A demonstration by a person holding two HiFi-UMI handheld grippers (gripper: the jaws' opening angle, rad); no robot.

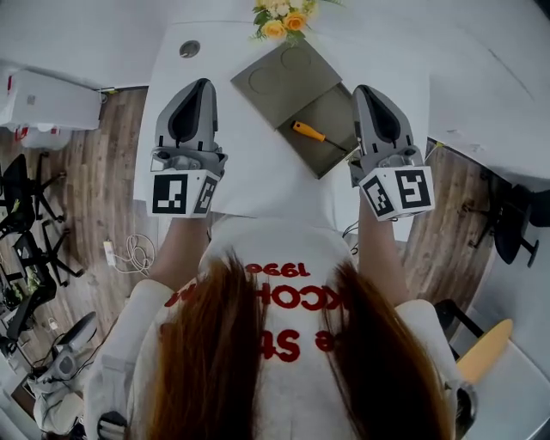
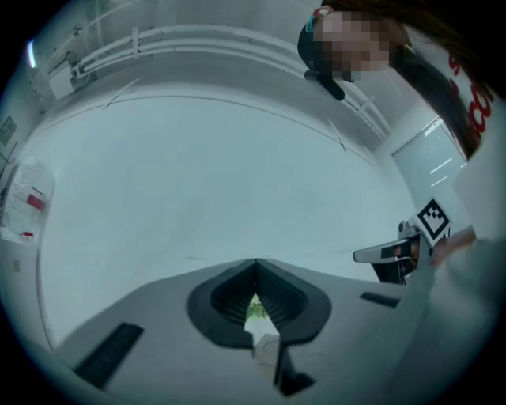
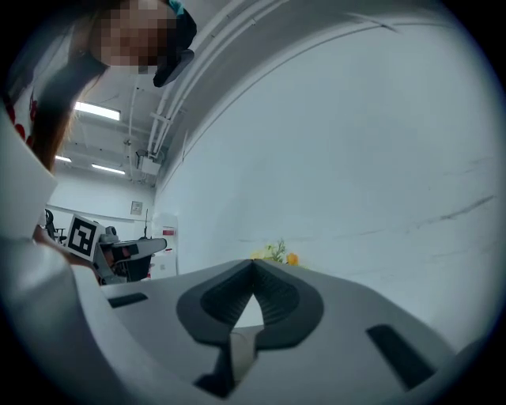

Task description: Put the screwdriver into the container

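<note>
A screwdriver with an orange handle lies inside the lower half of the grey container, which sits at an angle on the white table. The container's upper half is a flat grey panel with two circles. My left gripper is held over the table to the left of the container, jaws shut and empty. My right gripper hovers at the container's right edge, also shut with nothing in it. In the gripper views both gripper tips meet and point up at a pale wall.
Yellow flowers stand at the table's far edge and a round metal disc is set in the table's far left. Office chairs and a cable occupy the wooden floor at left. A yellow seat is at lower right.
</note>
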